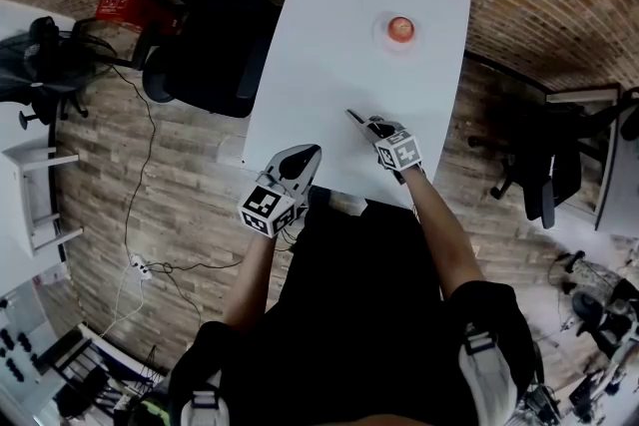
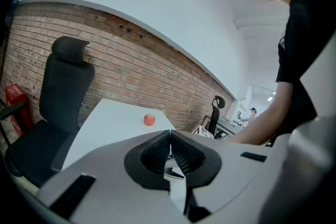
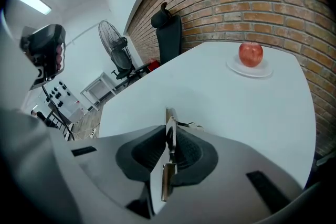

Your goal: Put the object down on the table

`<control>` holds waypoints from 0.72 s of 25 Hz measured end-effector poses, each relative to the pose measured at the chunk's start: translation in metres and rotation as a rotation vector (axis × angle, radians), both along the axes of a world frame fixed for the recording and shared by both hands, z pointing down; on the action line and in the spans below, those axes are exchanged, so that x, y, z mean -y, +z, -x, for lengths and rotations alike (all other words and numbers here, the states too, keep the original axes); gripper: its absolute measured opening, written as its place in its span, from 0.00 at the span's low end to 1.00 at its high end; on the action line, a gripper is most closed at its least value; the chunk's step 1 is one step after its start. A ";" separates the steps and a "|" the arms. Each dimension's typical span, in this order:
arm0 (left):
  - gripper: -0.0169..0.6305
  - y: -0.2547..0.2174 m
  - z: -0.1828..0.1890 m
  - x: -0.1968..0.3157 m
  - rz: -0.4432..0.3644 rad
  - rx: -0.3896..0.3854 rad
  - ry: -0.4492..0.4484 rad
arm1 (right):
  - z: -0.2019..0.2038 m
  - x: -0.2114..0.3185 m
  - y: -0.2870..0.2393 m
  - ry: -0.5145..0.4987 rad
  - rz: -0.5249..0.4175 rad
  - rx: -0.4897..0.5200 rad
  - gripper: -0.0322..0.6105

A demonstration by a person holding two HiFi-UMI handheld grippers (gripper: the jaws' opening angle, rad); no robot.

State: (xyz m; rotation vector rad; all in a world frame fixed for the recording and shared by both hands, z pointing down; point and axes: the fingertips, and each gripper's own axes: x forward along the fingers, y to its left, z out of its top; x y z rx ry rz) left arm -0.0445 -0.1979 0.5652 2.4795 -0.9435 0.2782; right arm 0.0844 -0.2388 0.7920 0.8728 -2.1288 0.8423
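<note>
Right tool is over the near part of the white bench, and its jaws are clamped on a thin metal piece. In the right gripper view that piece sits edge-on between the black pads, its tip poking out past them toward the far end of the bench. Whether the tip touches the surface, I can't tell.

Left tool hangs at the bench's near left corner, well below the right one in the head view. Its own view shows the jaws pressed together with nothing between them.

Far end of the bench: a red apple on a small white plate, well apart from both tools (it shows in both gripper views too, apple on plate, and apple again from the left side).

A black chair stands just beside the bench's left edge on the brick floor, a red box behind it. A fan shows off in the room.
</note>
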 end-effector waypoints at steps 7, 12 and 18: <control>0.06 0.001 -0.002 -0.002 0.004 0.006 -0.001 | -0.003 0.000 0.006 0.042 0.040 0.051 0.10; 0.06 0.002 -0.005 -0.003 0.010 0.012 0.002 | -0.006 0.001 0.011 0.083 0.077 0.111 0.11; 0.06 0.003 -0.010 -0.003 0.015 0.012 0.013 | -0.014 0.003 0.007 0.164 0.114 0.166 0.11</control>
